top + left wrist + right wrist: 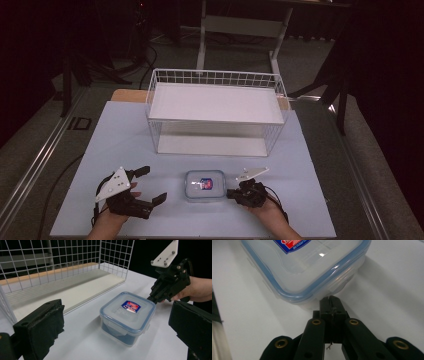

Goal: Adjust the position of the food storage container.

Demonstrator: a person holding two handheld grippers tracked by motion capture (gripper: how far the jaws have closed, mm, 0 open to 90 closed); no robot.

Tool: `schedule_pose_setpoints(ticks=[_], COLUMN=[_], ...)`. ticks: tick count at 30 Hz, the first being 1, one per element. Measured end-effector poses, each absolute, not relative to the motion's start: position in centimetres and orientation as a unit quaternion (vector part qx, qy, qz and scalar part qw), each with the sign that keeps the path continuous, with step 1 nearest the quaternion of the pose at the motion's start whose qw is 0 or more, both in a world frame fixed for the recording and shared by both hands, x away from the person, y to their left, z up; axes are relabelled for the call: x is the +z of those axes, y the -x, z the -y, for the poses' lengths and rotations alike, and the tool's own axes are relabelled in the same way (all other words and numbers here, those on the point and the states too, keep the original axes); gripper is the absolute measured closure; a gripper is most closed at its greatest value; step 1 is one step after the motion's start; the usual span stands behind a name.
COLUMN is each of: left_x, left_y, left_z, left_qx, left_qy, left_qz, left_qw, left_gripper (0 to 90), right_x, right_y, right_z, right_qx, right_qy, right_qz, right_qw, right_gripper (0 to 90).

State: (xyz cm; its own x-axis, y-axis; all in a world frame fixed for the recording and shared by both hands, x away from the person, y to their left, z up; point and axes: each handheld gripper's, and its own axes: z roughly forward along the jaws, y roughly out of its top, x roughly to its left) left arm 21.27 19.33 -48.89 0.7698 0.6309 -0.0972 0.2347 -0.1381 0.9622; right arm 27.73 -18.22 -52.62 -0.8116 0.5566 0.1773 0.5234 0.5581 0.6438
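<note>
Blue-rimmed clear container, white basket

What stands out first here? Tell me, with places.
The clear plastic container with a blue-rimmed lid and a red and blue label sits at the table's near edge between both grippers. The right gripper, jaws pressed together, has its tip at the container's side, while the left gripper waits wide open beside it. Behind stands a white wire basket.

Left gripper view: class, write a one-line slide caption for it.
Open left gripper faces a lidded plastic box on the table, right gripper at its far edge, wire basket behind.
</note>
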Motion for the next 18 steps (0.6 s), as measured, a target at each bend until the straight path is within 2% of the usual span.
schedule_pose_setpoints(ticks=[5, 7, 10, 14, 15, 16, 17, 18], left_x=[-48.9, -48.9, -48.9, -48.9, -48.9, -48.8, -48.8, -48.7], left_y=[-21.4, -21.4, -21.4, -21.5, -21.5, -21.5, -21.5, -21.5], left_z=[-19.6, -19.5, -19.3, -19.0, -19.0, -19.1, -19.1, -19.1], left_qx=[0.174, 0.175, 0.172, 0.168, 0.167, 0.167, 0.167, 0.167], left_qy=[-0.731, -0.733, -0.739, -0.744, -0.746, -0.75, -0.75, -0.75], left_qz=[-0.302, -0.302, -0.298, -0.3, -0.299, -0.299, -0.299, -0.299], left_qw=[0.586, 0.584, 0.579, 0.573, 0.571, 0.567, 0.567, 0.566], left_gripper=[0.8, 0.8, 0.8, 0.8, 0.8, 0.9, 0.8, 0.9], right_x=[-51.6, -50.7, -49.5, -48.6, -48.4, -48.3, -48.3, -48.1], right_y=[-27.4, -27.2, -26.8, -26.5, -26.4, -26.3, -26.3, -26.1], right_z=[19.4, 19.9, 20.5, 20.9, 20.9, 20.9, 20.9, 20.6], right_qx=[0.369, 0.378, 0.397, 0.416, 0.422, 0.428, 0.428, 0.431], right_qy=[-0.311, -0.309, -0.312, -0.312, -0.313, -0.312, -0.312, -0.304], right_qz=[-0.875, -0.871, -0.86, -0.849, -0.845, -0.844, -0.844, -0.844], right_qw=[0.047, 0.064, 0.079, 0.091, 0.095, 0.091, 0.091, 0.096], right_gripper=[88.2, 85.0, 74.3, 51.2, 44.0, 31.1, 31.1, 18.9])
